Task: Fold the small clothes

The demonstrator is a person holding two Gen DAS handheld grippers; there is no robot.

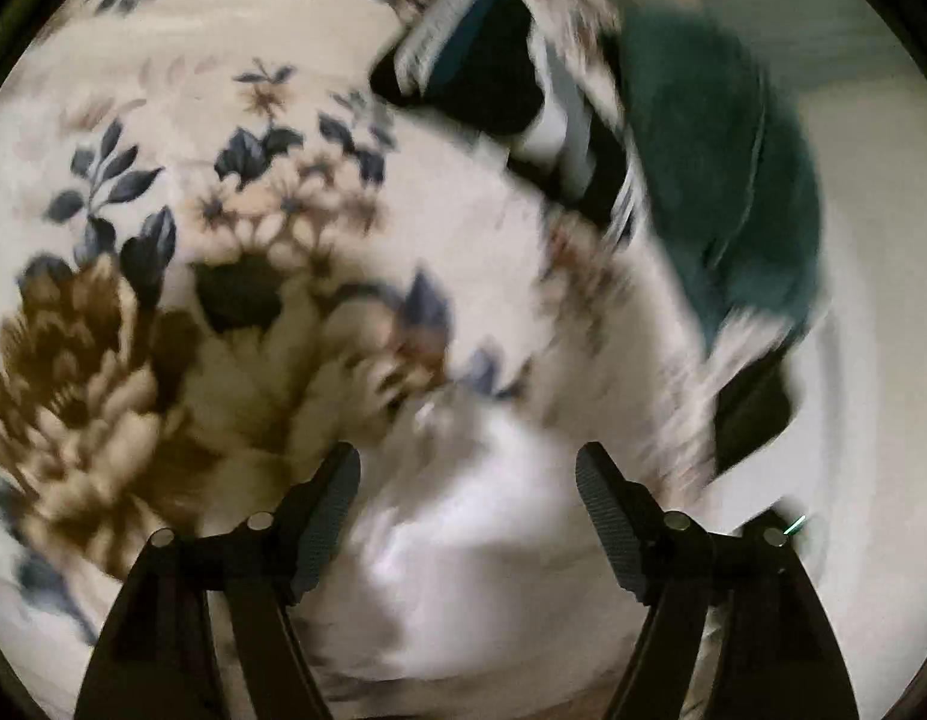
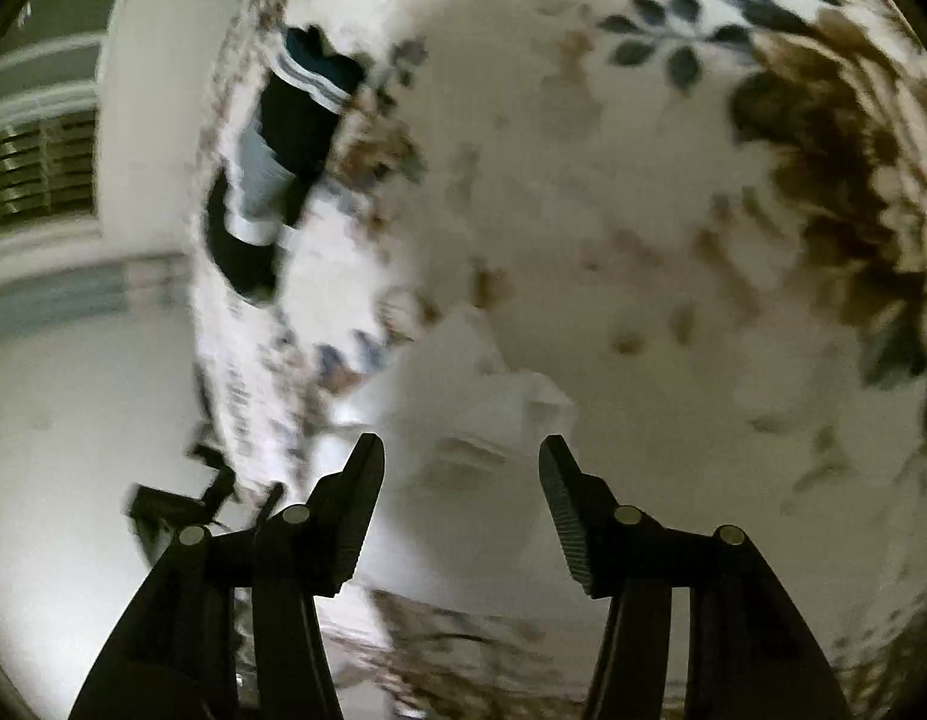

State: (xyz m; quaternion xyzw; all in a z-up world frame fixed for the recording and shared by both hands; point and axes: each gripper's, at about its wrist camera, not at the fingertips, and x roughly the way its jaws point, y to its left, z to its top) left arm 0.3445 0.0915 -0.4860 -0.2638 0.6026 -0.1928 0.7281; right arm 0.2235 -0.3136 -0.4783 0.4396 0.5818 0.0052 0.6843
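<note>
A small white garment (image 1: pixel 469 546) lies crumpled on the floral bedspread (image 1: pixel 163 240), right in front of my left gripper (image 1: pixel 468 468), which is open and just above it. In the right wrist view the same white garment (image 2: pixel 463 420) lies ahead of my right gripper (image 2: pixel 461 456), which is open too. Both views are blurred. A dark garment with white stripes (image 1: pixel 511 90) lies farther off; it also shows in the right wrist view (image 2: pixel 283 162). A teal garment (image 1: pixel 733 180) lies beside it.
The bedspread (image 2: pixel 643 210) covers most of both views. Its edge (image 2: pixel 223 330) runs down the left of the right wrist view, with pale floor (image 2: pixel 73 420), a dark object (image 2: pixel 169 504) and a window with blinds (image 2: pixel 37 168) beyond it.
</note>
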